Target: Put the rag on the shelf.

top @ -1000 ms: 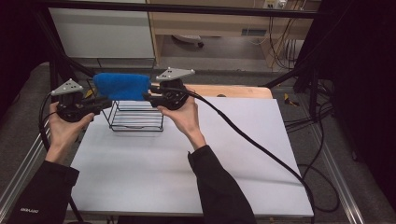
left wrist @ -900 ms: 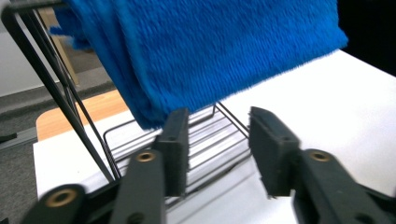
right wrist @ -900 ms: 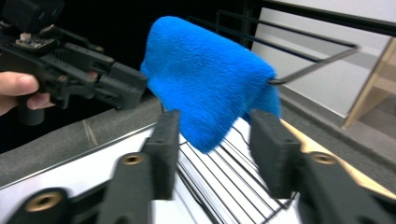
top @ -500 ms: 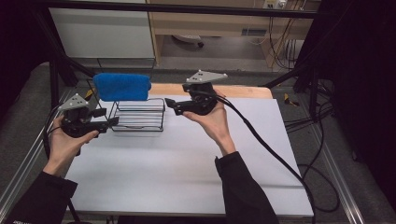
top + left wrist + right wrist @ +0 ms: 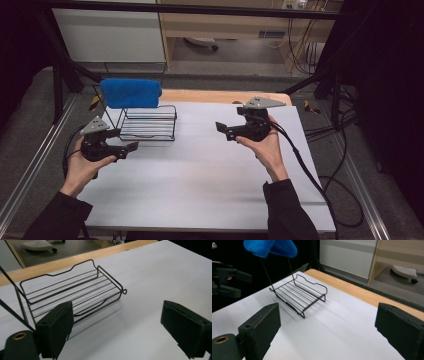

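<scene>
Draping over black wire rack (image 5: 149, 122) near table's far-left corner, soft blue cloth (image 5: 130, 93) looks light, limp; pinch its ends. Left gripper (image 5: 131, 147) and right gripper (image 5: 220, 127) have just been opening, jaws apart, nothing between.

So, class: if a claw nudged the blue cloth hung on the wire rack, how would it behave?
The blue cloth probably flops: it drapes limp over the bar. Probably light. The wire rack looks thin, so a push might shift or tip it.
</scene>
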Tool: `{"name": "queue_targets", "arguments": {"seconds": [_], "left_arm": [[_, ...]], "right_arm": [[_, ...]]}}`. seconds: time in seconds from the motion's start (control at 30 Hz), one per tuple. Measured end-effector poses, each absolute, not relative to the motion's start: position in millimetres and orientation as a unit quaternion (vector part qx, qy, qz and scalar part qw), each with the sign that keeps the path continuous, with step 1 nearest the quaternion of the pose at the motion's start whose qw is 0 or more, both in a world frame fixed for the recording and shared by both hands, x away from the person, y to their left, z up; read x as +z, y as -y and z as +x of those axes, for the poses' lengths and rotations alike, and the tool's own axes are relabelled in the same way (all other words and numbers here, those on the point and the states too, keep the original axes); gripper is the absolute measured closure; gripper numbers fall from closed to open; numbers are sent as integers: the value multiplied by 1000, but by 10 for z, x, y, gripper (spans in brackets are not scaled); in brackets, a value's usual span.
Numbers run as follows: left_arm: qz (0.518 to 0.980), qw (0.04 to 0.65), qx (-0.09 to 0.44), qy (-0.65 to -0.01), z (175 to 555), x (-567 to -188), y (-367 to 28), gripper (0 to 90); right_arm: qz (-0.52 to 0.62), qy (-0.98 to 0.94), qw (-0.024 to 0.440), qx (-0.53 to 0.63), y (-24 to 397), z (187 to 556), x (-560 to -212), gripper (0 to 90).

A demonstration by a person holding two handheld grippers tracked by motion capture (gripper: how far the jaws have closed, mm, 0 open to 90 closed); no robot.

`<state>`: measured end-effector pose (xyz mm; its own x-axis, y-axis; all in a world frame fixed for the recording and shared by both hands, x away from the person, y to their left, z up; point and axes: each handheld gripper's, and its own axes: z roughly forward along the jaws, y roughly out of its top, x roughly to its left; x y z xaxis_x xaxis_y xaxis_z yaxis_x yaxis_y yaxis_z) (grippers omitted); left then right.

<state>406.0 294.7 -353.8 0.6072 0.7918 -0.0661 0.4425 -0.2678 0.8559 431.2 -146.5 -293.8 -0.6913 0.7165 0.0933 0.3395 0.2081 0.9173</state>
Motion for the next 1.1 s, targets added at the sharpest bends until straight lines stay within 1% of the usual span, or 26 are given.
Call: {"name": "queue_targets", "arguments": {"seconds": [0.2, 0.43, 0.67, 0.87, 1.1], "left_arm": [[778, 451, 184, -396, 4006, -3769, -2857, 101], [783, 450, 170, -394, 3932, -4011, -2792, 103], [794, 439, 160, -388, 3879, -4227, -2753, 104], [799, 434, 159, -384, 3846, -4320, -2755, 104], [804, 430, 159, -379, 3812, -4390, -2778, 104]], "right_arm": [[365, -752, 182, 519, 1751, 4194, -3215, 44], [391, -756, 165, 497, 2032, 4081, -3560, 14], [413, -758, 153, 482, 2252, 3962, -3891, 8], [421, -762, 158, 465, 2454, 3839, -4146, 8], [428, -765, 150, 457, 2667, 3718, -4362, 7]]}}
